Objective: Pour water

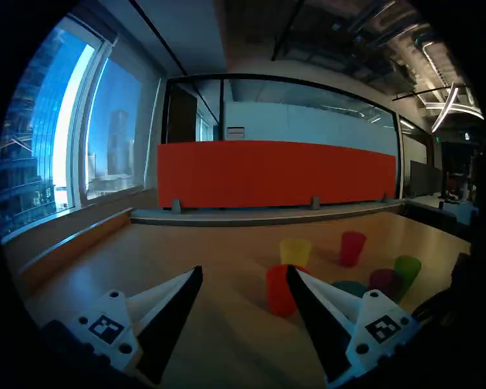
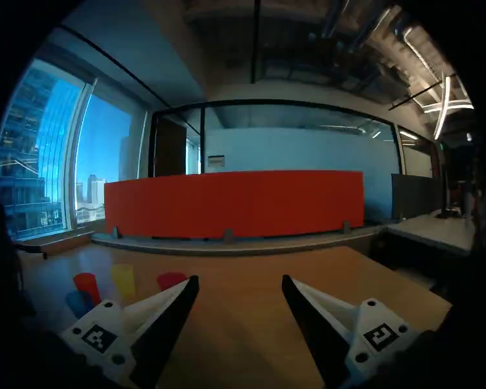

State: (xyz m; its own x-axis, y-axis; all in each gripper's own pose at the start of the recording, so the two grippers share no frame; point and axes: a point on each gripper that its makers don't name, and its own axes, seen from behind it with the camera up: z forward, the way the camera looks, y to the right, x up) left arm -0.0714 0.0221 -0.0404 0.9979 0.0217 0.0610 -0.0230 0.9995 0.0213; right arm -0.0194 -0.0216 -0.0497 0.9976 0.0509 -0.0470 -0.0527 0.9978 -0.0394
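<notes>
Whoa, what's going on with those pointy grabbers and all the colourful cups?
A person holds a grabber in each hand above a wooden table. The left gripper and the right gripper are both open and hold nothing. Several plastic cups stand on the table: an orange cup nearest the left gripper, then a yellow cup, a red cup, a green cup, a purple cup and a teal cup. No pouring has started yet.

Prob. an office: wood desk w/ orange divider, glass partition behind, high-rise windows.
</notes>
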